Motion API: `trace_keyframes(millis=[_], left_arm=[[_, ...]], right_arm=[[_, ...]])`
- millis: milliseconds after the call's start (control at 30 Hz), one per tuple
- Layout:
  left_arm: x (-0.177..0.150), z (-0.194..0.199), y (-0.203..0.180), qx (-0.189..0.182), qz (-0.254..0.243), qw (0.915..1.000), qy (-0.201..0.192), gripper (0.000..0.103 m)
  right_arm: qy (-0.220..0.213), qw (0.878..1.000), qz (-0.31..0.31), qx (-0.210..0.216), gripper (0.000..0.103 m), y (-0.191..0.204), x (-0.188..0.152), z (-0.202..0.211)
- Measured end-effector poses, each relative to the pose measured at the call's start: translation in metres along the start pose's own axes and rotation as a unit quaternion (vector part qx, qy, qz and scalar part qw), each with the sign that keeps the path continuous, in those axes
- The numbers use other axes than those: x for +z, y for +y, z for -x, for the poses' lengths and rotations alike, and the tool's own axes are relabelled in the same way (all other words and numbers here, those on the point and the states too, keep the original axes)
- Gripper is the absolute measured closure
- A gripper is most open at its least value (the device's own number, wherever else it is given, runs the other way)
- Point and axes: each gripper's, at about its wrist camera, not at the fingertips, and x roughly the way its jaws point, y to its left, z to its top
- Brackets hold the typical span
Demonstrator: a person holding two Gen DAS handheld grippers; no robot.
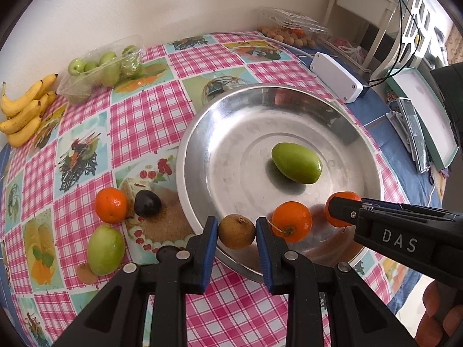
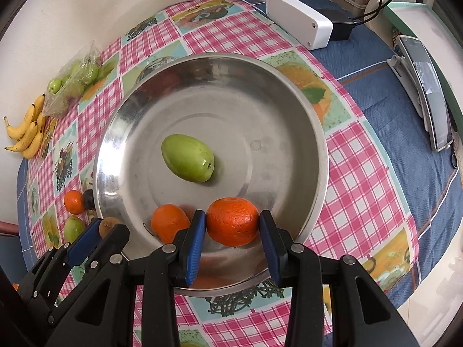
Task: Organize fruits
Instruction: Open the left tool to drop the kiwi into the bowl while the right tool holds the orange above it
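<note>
**Both grippers at the near rim of the bowl, each with a fruit between its fingers**

My left gripper [image 1: 236,232] has its blue-padded fingers [image 1: 209,232] pinching a brown kiwi [image 1: 236,232], held right at the near rim of the steel bowl [image 1: 202,133]. The kiwi is roundish, stem end up, so I can't call a long axis on it.

My right gripper [image 2: 232,225] has a mandarin [image 2: 232,221] between its fingers [image 2: 197,231]. The left pad touches the peel; the right pad sits just beside it, and I cannot tell whether it presses. The mandarin is low inside the bowl's near wall, and I can't tell if it rests on the metal.

A second mandarin [image 1: 291,221] lies in the bowl between the two grippers, stem facing me. A green fruit [image 1: 297,162], egg-shaped, lies on its side near the bowl's middle; its long axis runs diagonally, the narrow end toward the far-left of the tabletop [image 1: 139,121] and the dimpled end toward the near-right.

Outside the bowl, toward the tabletop's near-left, are a third mandarin [image 1: 111,205], a dark plum [image 1: 148,203] touching it, and another green fruit [image 1: 106,249] standing roughly upright. Bananas [image 1: 24,112] and a clear tray of green fruits [image 1: 98,69] lie along the far-left edge.
</note>
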Motion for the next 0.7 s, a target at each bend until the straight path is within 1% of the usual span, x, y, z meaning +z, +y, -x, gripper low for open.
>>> trace_keyframes(millis=[467, 700], left_arm=[[-0.0004, 0.0000, 0.0008, -0.002, 0.006, 1.0000, 0.007, 0.072], [0.0005, 0.0031, 0.0049, 0.009, 0.015, 0.9998, 0.005, 0.071]], right_arm=[[0.002, 1.000, -0.004, 0.001, 0.062, -0.0009, 0.0004, -0.0007], [-0.005, 1.000, -0.007, 0.008, 0.062, -0.0021, -0.0004, 0.0024]])
